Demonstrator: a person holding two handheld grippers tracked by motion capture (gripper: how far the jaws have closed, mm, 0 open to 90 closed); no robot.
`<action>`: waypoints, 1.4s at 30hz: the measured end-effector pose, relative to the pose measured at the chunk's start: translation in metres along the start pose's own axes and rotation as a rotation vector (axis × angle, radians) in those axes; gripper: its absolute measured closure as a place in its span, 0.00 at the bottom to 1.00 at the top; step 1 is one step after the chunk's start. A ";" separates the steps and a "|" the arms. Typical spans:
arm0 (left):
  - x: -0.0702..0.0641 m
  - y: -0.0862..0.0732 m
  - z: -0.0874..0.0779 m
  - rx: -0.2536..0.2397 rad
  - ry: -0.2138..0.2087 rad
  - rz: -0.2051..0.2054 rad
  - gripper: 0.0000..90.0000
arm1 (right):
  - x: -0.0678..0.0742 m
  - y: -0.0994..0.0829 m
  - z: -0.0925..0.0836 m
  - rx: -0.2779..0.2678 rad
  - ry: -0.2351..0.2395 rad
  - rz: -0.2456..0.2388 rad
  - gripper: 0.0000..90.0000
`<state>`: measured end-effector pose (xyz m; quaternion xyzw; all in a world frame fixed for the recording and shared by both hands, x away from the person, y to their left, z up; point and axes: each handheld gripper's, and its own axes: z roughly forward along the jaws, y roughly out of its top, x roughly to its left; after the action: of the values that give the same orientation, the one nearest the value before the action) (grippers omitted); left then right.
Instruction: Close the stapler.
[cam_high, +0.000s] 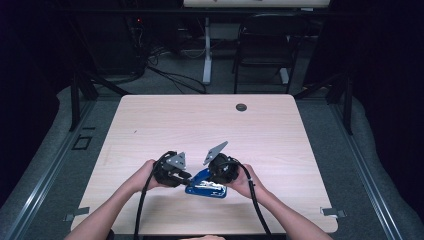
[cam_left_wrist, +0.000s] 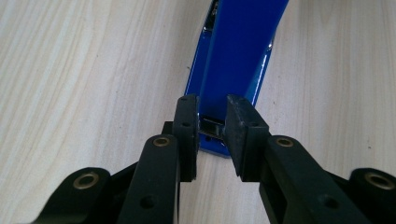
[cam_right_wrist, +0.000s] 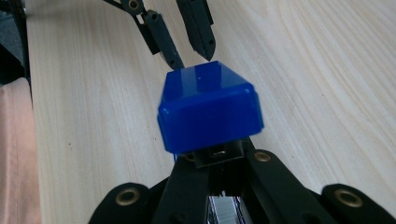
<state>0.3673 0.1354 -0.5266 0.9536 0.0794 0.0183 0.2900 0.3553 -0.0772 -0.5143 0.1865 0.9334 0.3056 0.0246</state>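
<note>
stapler: glossy blue plastic-and-metal stapler (cam_high: 206, 186) sits on the pale wood-grain table (cam_high: 200, 125), near edge, roughly centre, right between the two hands

long axis: in the high view it runs left-right, tilted a bit so the right end sits higher. So one end points at each claw, which is basically the whole setup here

right claw: the right claw (cam_right_wrist: 219, 161) has the stapler's right end, jaws pinched narrow on the dark metal part under the blue top (cam_right_wrist: 210, 109). Looks like a firm hold, and I'd guess it's the anchor for whatever comes next

left claw: the left claw (cam_left_wrist: 210, 126) is at the other end, jaws narrow but not quite shut. The blue tail of the stapler (cam_left_wrist: 238, 51) lies straight ahead of it, pointing away, with the little metal bit at the end sitting between the pads (cam_left_wrist: 243, 130). I can't see the pads actually pressing on it yet, there's a sliver of gap on both sides

which hand is nearer: honestly both are right on it, one per end. Right already grips, left is lined up dead along the axis

next move (my guess): left only needs to close the last bit, no sideways shuffle. Risk is nudging the stapler if the pads land unevenly
</note>
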 end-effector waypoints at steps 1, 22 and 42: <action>0.000 0.000 0.000 0.004 0.006 -0.004 0.82 | 0.000 -0.001 0.000 -0.003 0.003 0.005 1.00; 0.000 0.001 0.008 0.030 -0.004 -0.021 0.80 | -0.018 -0.016 -0.057 -0.094 -0.059 0.092 1.00; 0.009 -0.013 0.004 0.063 0.003 -0.068 0.67 | -0.004 -0.012 -0.042 0.009 -0.006 0.041 1.00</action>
<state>0.3744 0.1456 -0.5370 0.9589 0.1129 0.0073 0.2603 0.3487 -0.1114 -0.4880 0.2066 0.9306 0.3014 0.0203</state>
